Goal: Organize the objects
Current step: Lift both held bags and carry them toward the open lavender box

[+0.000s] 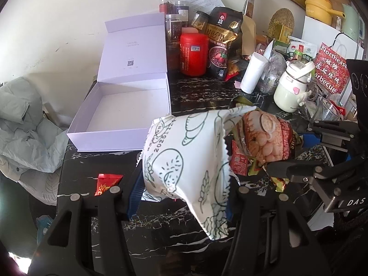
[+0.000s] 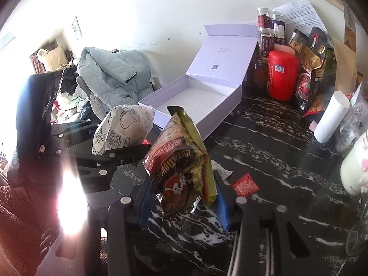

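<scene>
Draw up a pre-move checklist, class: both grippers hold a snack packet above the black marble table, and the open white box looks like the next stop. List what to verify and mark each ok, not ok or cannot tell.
1. Left gripper clamped on the white bread packet: ok.
2. Right gripper clamped on the red-and-green snack packet: ok.
3. Both packets lifted off the marble table: ok.
4. White box open, lid upright, floor bare: ok.
5. Packets apart from each other: cannot tell; they overlap in the left wrist view.
6. All loose items collected: not ok; a small red sachet and a red candy wrapper lie on the table.
</scene>
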`<state>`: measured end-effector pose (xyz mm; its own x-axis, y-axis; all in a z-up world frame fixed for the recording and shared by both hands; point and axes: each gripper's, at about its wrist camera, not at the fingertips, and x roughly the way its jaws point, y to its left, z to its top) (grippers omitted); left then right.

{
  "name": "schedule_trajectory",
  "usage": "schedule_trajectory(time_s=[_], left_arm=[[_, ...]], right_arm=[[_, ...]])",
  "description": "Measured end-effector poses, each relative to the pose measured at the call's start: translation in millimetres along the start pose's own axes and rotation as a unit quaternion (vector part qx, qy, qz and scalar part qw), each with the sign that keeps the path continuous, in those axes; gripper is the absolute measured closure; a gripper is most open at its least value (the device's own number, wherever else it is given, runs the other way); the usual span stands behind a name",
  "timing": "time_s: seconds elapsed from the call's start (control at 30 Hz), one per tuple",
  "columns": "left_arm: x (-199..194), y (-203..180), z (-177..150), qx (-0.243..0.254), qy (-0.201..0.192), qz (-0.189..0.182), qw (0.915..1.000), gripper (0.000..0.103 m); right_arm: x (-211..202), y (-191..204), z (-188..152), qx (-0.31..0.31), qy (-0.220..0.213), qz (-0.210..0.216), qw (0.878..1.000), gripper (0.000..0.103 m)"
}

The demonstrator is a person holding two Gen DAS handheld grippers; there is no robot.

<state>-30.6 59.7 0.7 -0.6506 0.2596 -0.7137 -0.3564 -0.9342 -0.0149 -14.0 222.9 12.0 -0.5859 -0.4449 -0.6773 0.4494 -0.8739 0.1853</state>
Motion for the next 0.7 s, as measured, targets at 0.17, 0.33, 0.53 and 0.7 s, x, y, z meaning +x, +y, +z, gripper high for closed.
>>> schedule_trajectory(time_s=[0.17,0.33,0.53,0.7], left_arm=[[0,7,10,-0.001,-0.008,0.008,0.9999,0.050],[3,17,22,-0.004,-0.013,0.019,0.9997,0.050],[11,31,35,-0.008,-0.017,0.027,0.9994,0.050],[23,44,44,-0.014,-0.011,0.032,0.9993,0.050]], right_arm=[[4,1,16,-0.014,-0.003,0.003,1.000,0.056],[12,-1,31,-0.023,-0.006,0.003,1.000,0.056],[28,-6,49,-0.024,-0.006,0.008,1.000,0.056],[43,-13,64,-0.024,-0.002,0.011,1.000,0.056]])
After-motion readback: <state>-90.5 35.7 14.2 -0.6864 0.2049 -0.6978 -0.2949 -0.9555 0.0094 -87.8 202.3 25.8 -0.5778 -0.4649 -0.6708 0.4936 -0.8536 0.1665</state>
